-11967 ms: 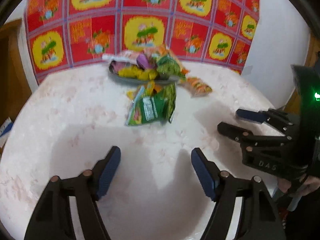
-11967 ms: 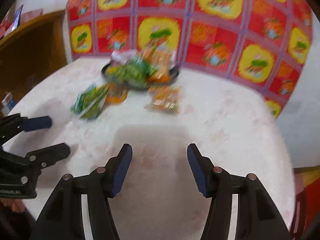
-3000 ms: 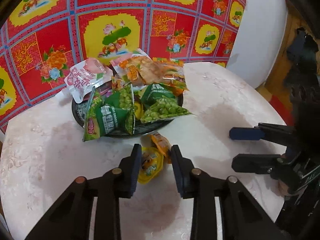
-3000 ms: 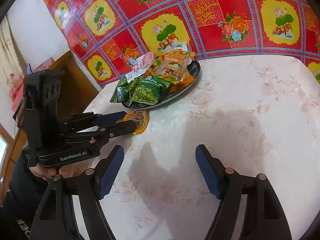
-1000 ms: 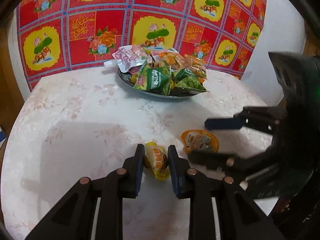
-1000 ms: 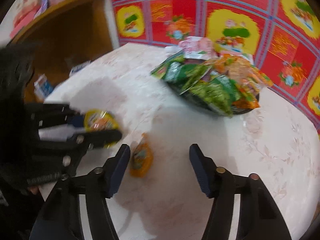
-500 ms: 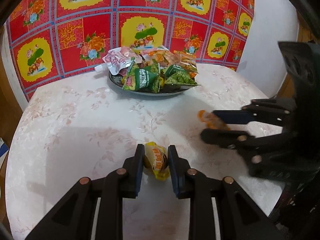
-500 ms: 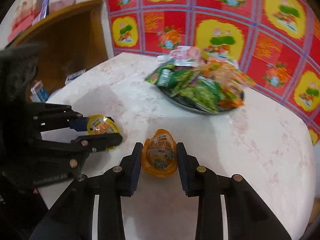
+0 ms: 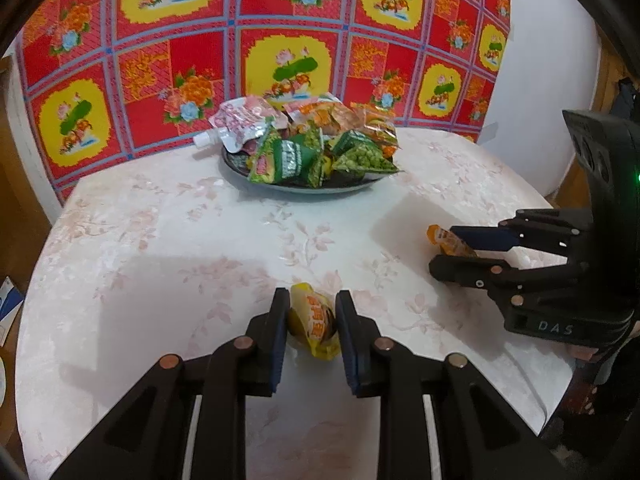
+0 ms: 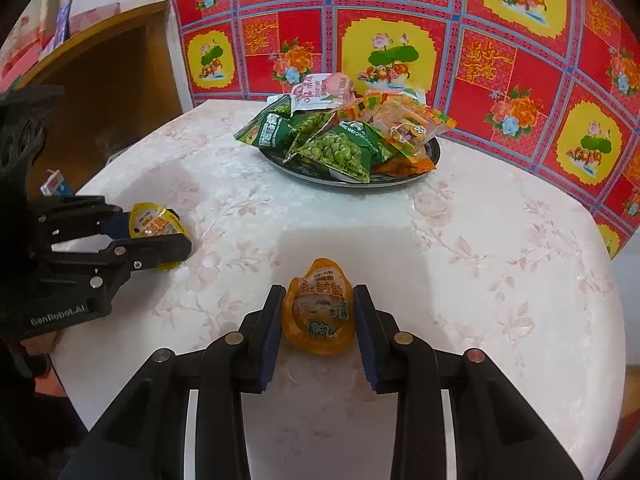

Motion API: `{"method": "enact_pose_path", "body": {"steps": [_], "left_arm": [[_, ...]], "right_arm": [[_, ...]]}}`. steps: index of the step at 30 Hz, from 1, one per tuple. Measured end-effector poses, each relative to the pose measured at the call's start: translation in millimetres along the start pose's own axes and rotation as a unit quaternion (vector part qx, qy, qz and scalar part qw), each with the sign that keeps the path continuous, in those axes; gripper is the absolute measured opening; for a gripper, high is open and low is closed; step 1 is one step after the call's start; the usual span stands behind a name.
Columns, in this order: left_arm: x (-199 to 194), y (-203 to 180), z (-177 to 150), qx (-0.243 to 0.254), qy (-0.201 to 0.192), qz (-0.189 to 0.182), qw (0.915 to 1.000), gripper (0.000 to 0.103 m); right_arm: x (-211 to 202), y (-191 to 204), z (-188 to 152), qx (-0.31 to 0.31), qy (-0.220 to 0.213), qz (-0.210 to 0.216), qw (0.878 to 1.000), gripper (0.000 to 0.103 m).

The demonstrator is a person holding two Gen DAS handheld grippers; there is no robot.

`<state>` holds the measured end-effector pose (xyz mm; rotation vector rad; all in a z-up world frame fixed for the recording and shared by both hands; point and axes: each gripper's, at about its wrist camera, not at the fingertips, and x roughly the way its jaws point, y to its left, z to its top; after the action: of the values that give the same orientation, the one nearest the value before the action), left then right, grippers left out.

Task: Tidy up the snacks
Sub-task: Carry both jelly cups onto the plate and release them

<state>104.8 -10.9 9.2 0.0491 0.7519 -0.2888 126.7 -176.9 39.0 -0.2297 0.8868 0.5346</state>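
The left gripper (image 9: 312,320) is closed on a yellow jelly cup (image 9: 314,326). Both blue pads press against the cup's sides, and the cup sits between them at the tabletop surface, toward the near edge of the table (image 9: 160,248). From the right wrist view, the same cup (image 10: 154,222) appears at the left edge of the tabletop, clamped between the left gripper's black fingers (image 10: 160,250).

The right gripper (image 10: 316,320) has closed on an orange jelly cup (image 10: 318,316). Its jaws have just finished closing, and the cup is between them with the pads against both sides. The printed foil lid faces the camera. The cup is near the middle of the tabletop's near half. In the left wrist view, only one end of this orange cup (image 9: 444,240) shows, protruding from between the right gripper's fingers (image 9: 472,272) near the right edge of the tabletop.

A dark round plate (image 10: 434,152) stands toward the far edge of the tabletop, well apart from both cups. It carries a heap of snack packets: green pea packets (image 10: 340,152), orange packets (image 10: 408,124), and a pink-and-white spouted pouch (image 10: 320,90) on top at the far side.

The tabletop is covered with a pale floral cloth. A red-and-yellow patterned sheet (image 9: 280,40) hangs behind the far edge.
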Motion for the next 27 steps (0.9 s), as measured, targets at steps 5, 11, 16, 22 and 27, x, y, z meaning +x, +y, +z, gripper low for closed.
{"method": "enact_pose_path", "body": {"steps": [5,11,16,22,27], "left_arm": [[-0.7,-0.2,6.5,-0.023,0.039,-0.029,0.9986,0.024],[-22.2,-9.3,34.8,-0.006,0.008,-0.035,0.9993,0.024],[-28.9,-8.7,63.5,-0.002,-0.012,-0.019,0.9997,0.025],[-22.6,1.3,82.0,-0.012,-0.02,0.001,0.9997,0.025],[-16.4,6.5,90.3,-0.012,-0.03,0.022,0.9992,0.025]], "right_arm": [[-10.4,2.8,11.3,-0.018,-0.004,-0.008,1.0,0.035],[-28.4,-2.5,34.2,-0.016,-0.028,-0.035,0.999,0.035],[-39.0,-11.1,55.8,-0.011,-0.042,-0.032,0.999,0.035],[-41.8,-15.5,77.8,-0.024,-0.054,-0.031,0.998,0.035],[-36.8,-14.6,89.2,-0.034,-0.059,-0.028,0.997,0.035]]}}
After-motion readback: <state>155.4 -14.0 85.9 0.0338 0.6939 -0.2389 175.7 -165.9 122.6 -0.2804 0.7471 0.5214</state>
